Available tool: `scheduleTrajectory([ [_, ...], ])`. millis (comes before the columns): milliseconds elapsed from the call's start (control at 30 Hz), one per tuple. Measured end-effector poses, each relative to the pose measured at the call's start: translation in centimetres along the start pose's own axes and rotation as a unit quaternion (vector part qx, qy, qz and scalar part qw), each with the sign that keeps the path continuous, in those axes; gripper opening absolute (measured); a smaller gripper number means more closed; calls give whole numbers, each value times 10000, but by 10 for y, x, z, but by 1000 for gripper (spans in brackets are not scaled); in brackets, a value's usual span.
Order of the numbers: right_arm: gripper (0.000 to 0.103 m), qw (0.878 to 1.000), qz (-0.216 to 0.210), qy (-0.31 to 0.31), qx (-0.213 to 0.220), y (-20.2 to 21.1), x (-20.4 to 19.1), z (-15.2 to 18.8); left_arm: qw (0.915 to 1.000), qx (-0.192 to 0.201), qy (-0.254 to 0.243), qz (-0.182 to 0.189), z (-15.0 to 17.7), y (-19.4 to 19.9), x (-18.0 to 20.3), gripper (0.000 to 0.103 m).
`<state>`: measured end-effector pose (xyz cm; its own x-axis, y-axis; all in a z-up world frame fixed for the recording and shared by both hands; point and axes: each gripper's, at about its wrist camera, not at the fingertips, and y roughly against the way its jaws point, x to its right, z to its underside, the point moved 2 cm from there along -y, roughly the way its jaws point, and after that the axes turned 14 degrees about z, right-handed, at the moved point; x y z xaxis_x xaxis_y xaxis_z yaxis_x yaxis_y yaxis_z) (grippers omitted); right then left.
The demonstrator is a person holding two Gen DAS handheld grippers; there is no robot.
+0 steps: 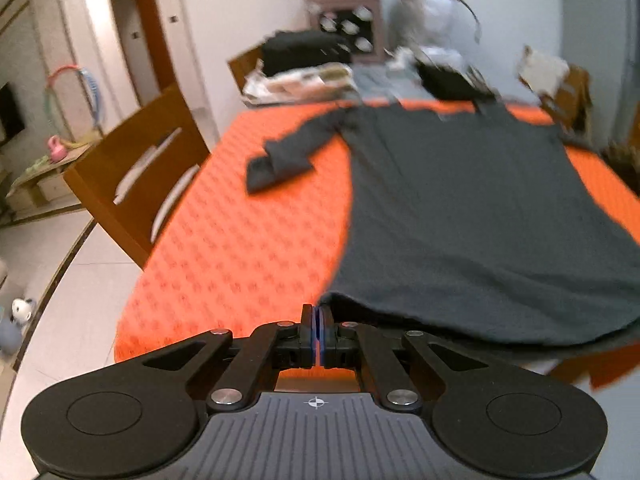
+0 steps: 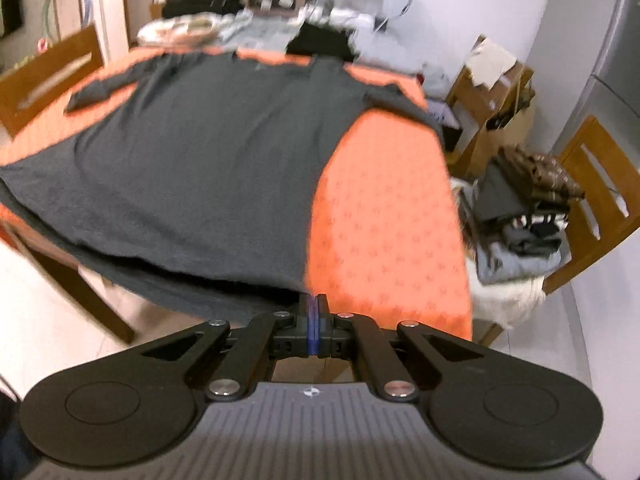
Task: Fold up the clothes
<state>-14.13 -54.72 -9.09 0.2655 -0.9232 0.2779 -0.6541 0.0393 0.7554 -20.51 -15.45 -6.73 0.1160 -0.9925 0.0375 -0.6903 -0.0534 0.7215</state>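
Observation:
A dark grey long-sleeved shirt (image 1: 460, 208) lies spread flat on the orange table cover (image 1: 240, 240), collar at the far end. Its near hem hangs a little over the table's front edge. One sleeve (image 1: 288, 152) lies out to the left with its cuff folded back. My left gripper (image 1: 317, 314) is shut at the hem's left corner, and the cloth seems pinched between the tips. In the right wrist view the same shirt (image 2: 192, 152) fills the table (image 2: 380, 220), and my right gripper (image 2: 313, 302) is shut at the hem's right corner.
A wooden chair (image 1: 136, 184) stands at the table's left side. On the right, another chair (image 2: 592, 200) holds a pile of clothes (image 2: 520, 216). Black bags, papers and other clutter (image 1: 300, 76) crowd the far end. A cardboard box (image 2: 496, 84) sits beyond the right corner.

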Motion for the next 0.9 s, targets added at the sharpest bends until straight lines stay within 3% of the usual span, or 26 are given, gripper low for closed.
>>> scheduleTrajectory([
  [167,3,9996,-204,115,-184,-6,-2,-1,9992,-381,-48,148,25,0,-10,6],
  [300,6,9989,-381,177,-219,-7,-1,-11,9995,-306,107,7,16,2,-26,9],
  [467,10,9979,-619,164,-5,-19,-1,-56,9995,-150,184,-193,-17,-14,-41,18],
  [633,16,9956,-865,217,273,-39,-8,-107,9993,-48,179,-340,-58,-45,-53,36],
  [833,17,9918,-1136,320,483,-65,-15,-158,9991,57,188,-376,-105,-87,-69,56],
  [900,17,9914,-1167,345,482,-72,-21,-169,9994,64,149,-316,-118,-104,-75,59],
])
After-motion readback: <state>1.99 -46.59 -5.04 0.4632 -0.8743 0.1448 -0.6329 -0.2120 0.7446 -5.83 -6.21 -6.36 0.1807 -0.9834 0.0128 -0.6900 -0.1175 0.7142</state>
